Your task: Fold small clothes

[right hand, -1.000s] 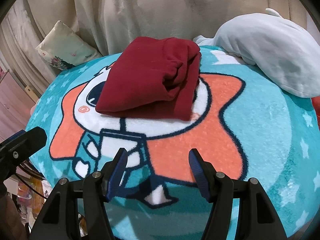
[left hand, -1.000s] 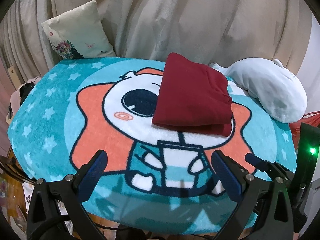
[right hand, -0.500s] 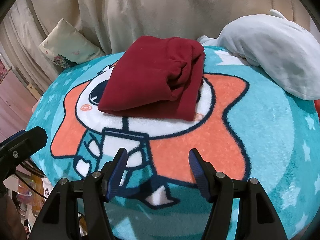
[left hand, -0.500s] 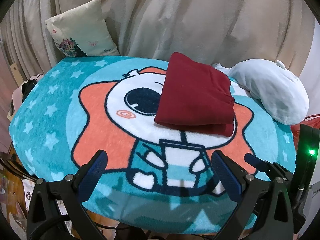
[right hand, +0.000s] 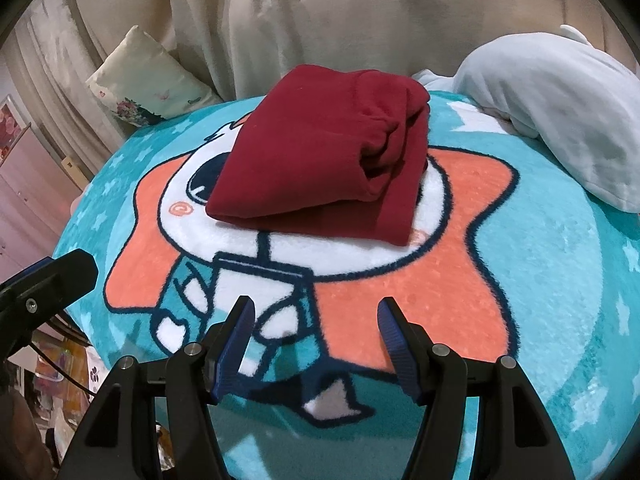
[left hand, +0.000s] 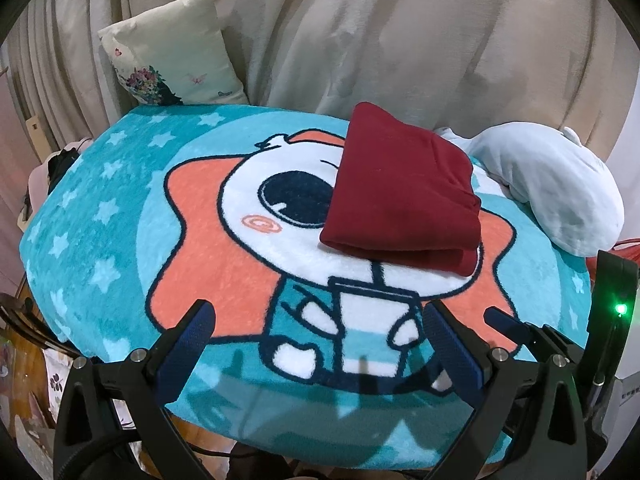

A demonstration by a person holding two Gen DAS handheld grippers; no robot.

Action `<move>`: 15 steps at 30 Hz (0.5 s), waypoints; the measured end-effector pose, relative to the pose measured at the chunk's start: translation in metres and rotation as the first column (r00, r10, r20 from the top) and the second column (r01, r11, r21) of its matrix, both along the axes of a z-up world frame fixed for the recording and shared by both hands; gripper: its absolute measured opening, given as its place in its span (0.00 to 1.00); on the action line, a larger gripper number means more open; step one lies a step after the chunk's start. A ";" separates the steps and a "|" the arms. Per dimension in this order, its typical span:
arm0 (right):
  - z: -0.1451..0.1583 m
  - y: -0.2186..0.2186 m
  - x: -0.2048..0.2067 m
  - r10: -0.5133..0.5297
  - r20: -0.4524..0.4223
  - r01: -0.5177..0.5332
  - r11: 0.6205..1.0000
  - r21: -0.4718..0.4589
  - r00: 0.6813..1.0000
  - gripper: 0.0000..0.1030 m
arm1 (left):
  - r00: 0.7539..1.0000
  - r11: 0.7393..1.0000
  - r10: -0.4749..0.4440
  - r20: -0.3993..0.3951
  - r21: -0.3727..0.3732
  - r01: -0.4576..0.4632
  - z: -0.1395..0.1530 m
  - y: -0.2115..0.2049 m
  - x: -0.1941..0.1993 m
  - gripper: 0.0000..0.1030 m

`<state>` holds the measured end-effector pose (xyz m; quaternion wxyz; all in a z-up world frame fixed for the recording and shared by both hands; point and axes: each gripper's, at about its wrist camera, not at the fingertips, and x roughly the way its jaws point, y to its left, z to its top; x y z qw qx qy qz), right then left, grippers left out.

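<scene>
A dark red garment [left hand: 404,200] lies folded into a thick rectangle on a teal cartoon blanket [left hand: 100,240], over the white face of the printed figure. The left tool [left hand: 320,324] hangs above the blanket's near edge with its 2 blue-padded fingers spread wide and nothing between them, well apart from the garment. The right tool [right hand: 316,324] is released too, its fingers parted and empty. A pale blue plush toy [right hand: 560,108] rests just beside the garment on the right. A floral pillow [left hand: 172,52] leans against beige curtains [left hand: 400,28] behind.
</scene>
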<state>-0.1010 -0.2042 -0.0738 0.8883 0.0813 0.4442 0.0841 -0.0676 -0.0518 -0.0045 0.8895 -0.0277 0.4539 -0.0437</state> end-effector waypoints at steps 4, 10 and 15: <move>-0.001 0.000 0.000 0.001 0.001 -0.001 1.000 -0.003 1.000 0.66 | 1.000 1.000 -0.005 -0.010 -0.001 0.005 -0.002 -0.002 0.002 1.00; -0.002 -0.002 -0.001 0.002 -0.001 -0.002 1.000 -0.006 1.000 0.66 | 1.000 1.000 -0.008 -0.021 -0.009 0.008 -0.005 -0.002 0.003 1.00; -0.003 -0.002 -0.001 0.002 0.001 -0.002 1.000 -0.008 1.000 0.66 | 1.000 0.999 -0.019 -0.015 -0.028 0.019 -0.004 -0.003 0.001 1.00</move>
